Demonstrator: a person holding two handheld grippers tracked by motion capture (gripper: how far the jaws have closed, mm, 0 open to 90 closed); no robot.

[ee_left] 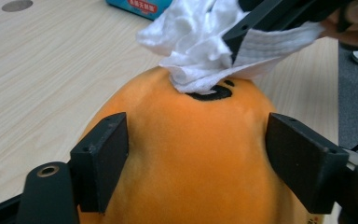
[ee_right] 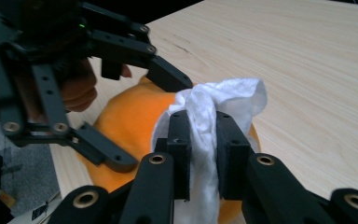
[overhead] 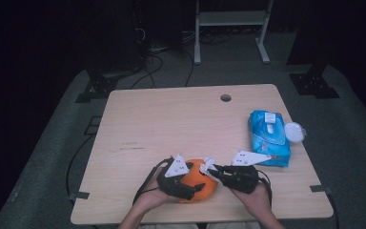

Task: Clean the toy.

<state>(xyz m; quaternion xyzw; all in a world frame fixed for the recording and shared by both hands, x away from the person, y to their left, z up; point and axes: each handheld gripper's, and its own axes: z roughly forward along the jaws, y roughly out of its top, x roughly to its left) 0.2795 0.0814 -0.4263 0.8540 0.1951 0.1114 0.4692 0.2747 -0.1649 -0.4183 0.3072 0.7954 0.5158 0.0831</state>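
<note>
The orange toy (overhead: 198,183), a soft rounded thing with a black mark drawn on it, lies at the near edge of the tabletop (overhead: 171,124), about midway between left and right, between the person's two hands. The left hand-held gripper (overhead: 183,183) straddles it: in the left gripper view the two black jaws stand on either side of the orange body, close against its flanks, though whether the pads actually press on it I cannot tell. The right hand-held gripper (overhead: 214,171) comes in from the right, and its jaws are drawn narrow and clamped on a white wipe (ee_right: 209,121), which bunches up between the pads and spills out above them. The crumpled wipe (ee_left: 200,51) rests on the top of the toy (ee_left: 191,154), just above the black mark.

To the right, a little farther back, lies a blue pack of wipes (overhead: 269,138) flat on the wood, its flap on the upper face; what is inside it cannot be seen. A small white round lid (overhead: 294,132) lies just beside the pack at the right edge of the tabletop.

The tabletop is pale wood with a round hole (overhead: 226,98) near its far edge. Around it the room is dark, with grey carpet, black cables on the floor beyond the far left corner, and a light metal frame (overhead: 231,28) standing well behind.
</note>
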